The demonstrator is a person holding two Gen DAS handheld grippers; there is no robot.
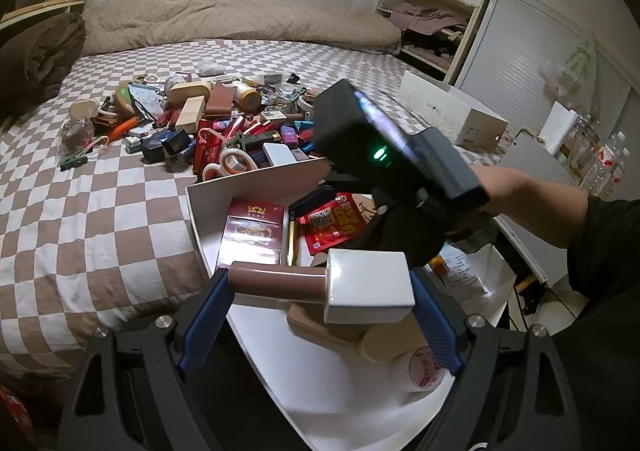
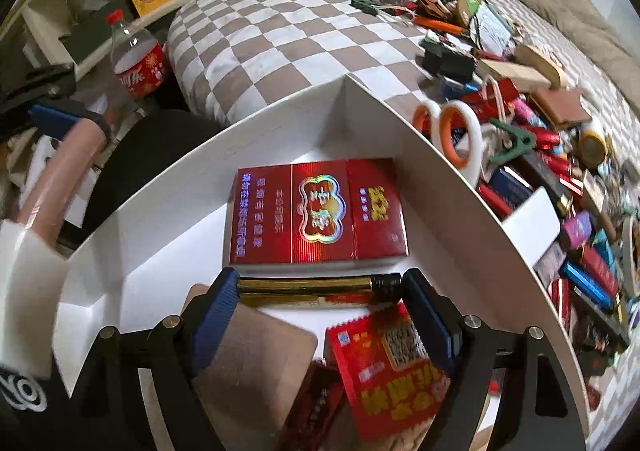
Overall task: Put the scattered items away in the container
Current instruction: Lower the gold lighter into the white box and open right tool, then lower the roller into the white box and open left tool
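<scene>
My left gripper (image 1: 320,287) is shut on a brown bottle with a square white cap (image 1: 328,285), held lengthwise above the white box (image 1: 200,211). In the right wrist view the same bottle (image 2: 44,195) hangs at the left edge. My right gripper (image 2: 320,287) is inside the box, with a gold tube with a black end (image 2: 316,286) spanning between its blue pads (image 2: 218,311); it lies on the box floor beside a red cigarette pack (image 2: 316,211). A red sachet (image 2: 392,367) and a tan card (image 2: 256,355) lie below.
A pile of scattered items (image 1: 208,127) lies on the checkered bed (image 1: 80,219) beyond the box, including orange-handled scissors (image 2: 456,135). A shoebox (image 1: 452,113) sits at the bed's right. A cola bottle (image 2: 138,59) stands beside the bed.
</scene>
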